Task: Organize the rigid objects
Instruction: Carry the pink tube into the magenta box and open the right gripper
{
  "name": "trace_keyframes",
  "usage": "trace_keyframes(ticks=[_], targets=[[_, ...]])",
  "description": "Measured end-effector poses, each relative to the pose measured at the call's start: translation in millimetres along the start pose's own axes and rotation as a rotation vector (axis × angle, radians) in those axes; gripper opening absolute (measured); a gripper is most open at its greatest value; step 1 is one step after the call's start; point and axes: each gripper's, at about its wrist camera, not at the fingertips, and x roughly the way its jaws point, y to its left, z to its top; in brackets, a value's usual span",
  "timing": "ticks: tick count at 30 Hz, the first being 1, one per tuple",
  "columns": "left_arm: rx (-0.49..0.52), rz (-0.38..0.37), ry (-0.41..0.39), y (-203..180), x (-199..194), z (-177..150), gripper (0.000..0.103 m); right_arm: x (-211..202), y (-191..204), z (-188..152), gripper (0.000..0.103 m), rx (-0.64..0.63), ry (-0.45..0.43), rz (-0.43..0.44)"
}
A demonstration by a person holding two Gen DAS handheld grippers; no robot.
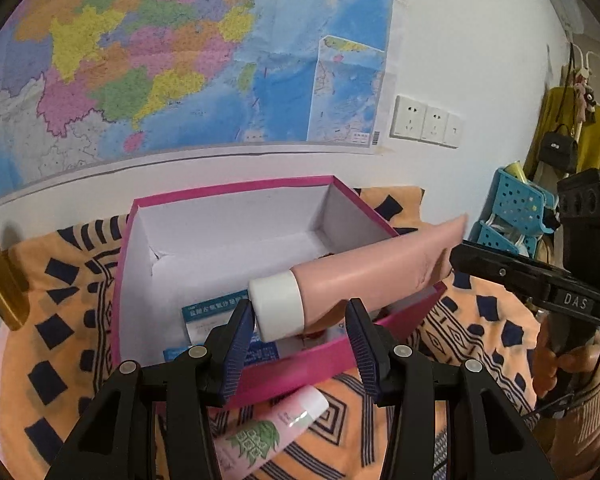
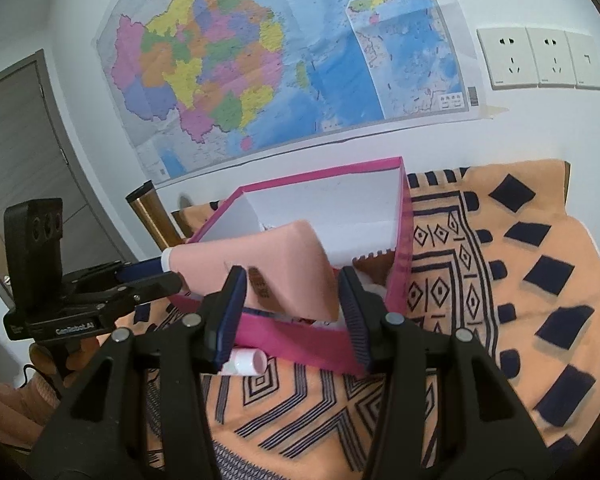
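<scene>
Left gripper [image 1: 298, 342]: jaws apart, the white cap of a pink tube [image 1: 364, 270] lying between them without firm contact visible. Right gripper [image 2: 292, 316]: jaws apart around the tube's flat tail. Legible: "DAS" on the right gripper, "GenRobot.AI" on the left. The tube lies slanted across the near rim of the magenta box [image 1: 236, 240], whose white interior is largely open. A second tube [image 1: 276, 428] lies on the patterned cloth [image 2: 500, 280], just beside the box.
</scene>
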Motion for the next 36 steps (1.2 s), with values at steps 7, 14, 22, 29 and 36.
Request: trace_keyframes(ticks=[7,14,22,29,36], targets=[[-0.006,0.000,0.024,3,17,6,0.047,14,-10,5,0.050,0.001,0.023,-0.027],[-0.019,-0.002,0.080,10,41,5,0.047,33,-24,1,0.050,0.027,0.075,-0.052],[-0.066,-0.032,0.124,23,58,1,0.049,43,-28,2,0.050,0.023,0.107,-0.065],[-0.099,-0.050,0.168,31,70,0,0.049,51,-22,5,0.054,-0.011,0.141,-0.097],[-0.143,-0.043,0.212,41,85,-1,0.049,63,-16,5,0.055,-0.034,0.170,-0.135]])
